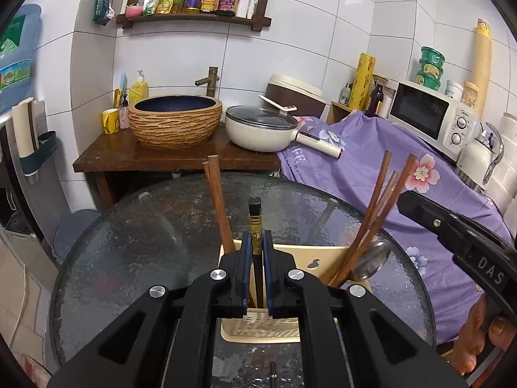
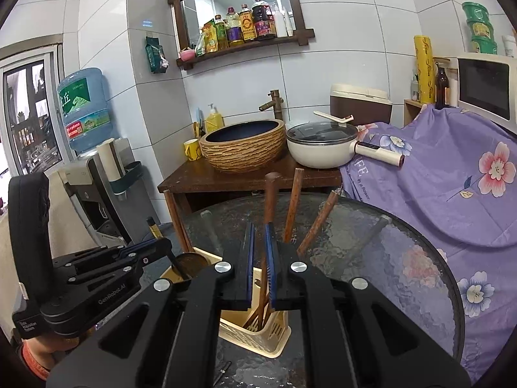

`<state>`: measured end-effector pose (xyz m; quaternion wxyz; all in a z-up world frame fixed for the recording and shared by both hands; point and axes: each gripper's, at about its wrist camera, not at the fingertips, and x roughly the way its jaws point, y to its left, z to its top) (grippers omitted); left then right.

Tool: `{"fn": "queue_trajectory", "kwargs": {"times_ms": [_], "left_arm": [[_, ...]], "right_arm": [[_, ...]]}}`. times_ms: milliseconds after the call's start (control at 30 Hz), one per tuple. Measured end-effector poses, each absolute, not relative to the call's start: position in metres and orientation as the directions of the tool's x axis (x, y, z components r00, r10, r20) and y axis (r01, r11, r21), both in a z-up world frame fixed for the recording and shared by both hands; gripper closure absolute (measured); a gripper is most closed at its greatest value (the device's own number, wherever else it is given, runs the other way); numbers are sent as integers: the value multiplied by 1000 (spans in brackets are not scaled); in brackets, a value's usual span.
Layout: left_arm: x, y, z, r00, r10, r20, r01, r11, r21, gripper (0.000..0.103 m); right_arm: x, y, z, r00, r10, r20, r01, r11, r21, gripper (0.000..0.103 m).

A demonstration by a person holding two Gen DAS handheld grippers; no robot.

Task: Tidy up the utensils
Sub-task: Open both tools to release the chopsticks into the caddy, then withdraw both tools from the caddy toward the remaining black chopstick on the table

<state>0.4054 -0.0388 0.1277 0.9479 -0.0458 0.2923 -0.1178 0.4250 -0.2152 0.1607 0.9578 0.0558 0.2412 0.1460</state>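
A cream plastic utensil holder [image 1: 307, 260] stands on the round glass table [image 1: 135, 226]; it also shows in the right wrist view [image 2: 248, 329]. My left gripper [image 1: 257, 242] is shut on a black-and-gold chopstick [image 1: 255, 216], held upright over the holder. Wooden chopsticks [image 1: 378, 207] and a metal spoon [image 1: 371, 263] stand in the holder. My right gripper [image 2: 258, 239] is above the holder, jaws narrowly parted around a brown wooden handle [image 2: 270, 194]; whether it grips it is unclear. The left gripper [image 2: 142, 252] appears at the left of the right wrist view.
A small dark utensil [image 1: 273, 371] lies on the glass near the front edge. Behind the table stand a wooden counter with a woven basin [image 1: 176, 119] and a white lidded pan [image 1: 261, 129]. A purple floral cloth [image 1: 371, 168] covers the right side, under a microwave [image 1: 426, 113].
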Motion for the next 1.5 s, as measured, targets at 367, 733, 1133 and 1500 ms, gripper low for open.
{"fn": "queue_trajectory", "kwargs": {"times_ms": [367,733,1133,1500], "left_arm": [[370,-27,121,845,-248,-474,189,967,-170,43],[294,-8,39,790,-144,-595,134,989,-62,35],[244,22,-16,732,-80,-677,47,997,-67,35],[228,27,-23,727,-70,-683,31,997,-69,35]], "right_arm": [[393,-226,151,867,299,-397,-248,953,176,55],[309,-189,48,740,265,-618,-307,951,40,55],[265,-152,-28,613,255,-748,-312,948,68,55],[268,-127,-47,583,206,-786,-306,952,22,55]]}}
